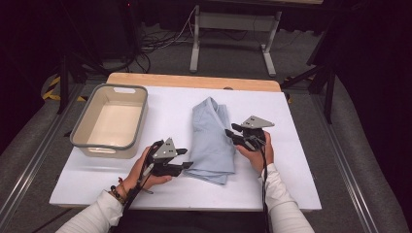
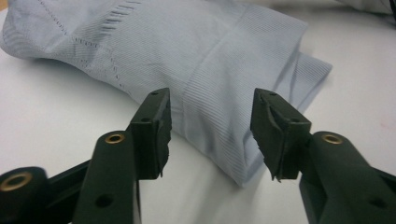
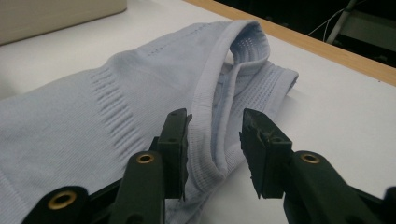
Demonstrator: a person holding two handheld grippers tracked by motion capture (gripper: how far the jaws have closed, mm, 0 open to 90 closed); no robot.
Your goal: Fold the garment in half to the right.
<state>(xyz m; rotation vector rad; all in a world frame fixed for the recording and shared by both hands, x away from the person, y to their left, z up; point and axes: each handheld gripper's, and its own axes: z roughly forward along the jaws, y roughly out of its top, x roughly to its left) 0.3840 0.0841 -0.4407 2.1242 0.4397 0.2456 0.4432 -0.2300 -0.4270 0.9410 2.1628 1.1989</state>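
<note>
The left gripper (image 1: 187, 159) sits at the shirt's (image 1: 212, 138) 8 o'clock corner, jaws pointing toward 3 o'clock. In the left gripper view its jaws stand apart, with the folded edge of the shirt (image 2: 201, 70) between and beyond them; the pads are clear of the cloth. The right gripper (image 1: 231, 132) lies at the shirt's 3 o'clock side, jaws pointing toward 9 o'clock. In the right gripper view its jaws stand narrowly parted around a ribbed hem of the shirt (image 3: 140, 121); whether the left pad touches the hem I cannot tell. The shirt, pale blue and folded, lies at the middle of the white table (image 1: 301, 165). At the shirt's 9 o'clock stands a grey bin (image 1: 85, 141), well apart.
</note>
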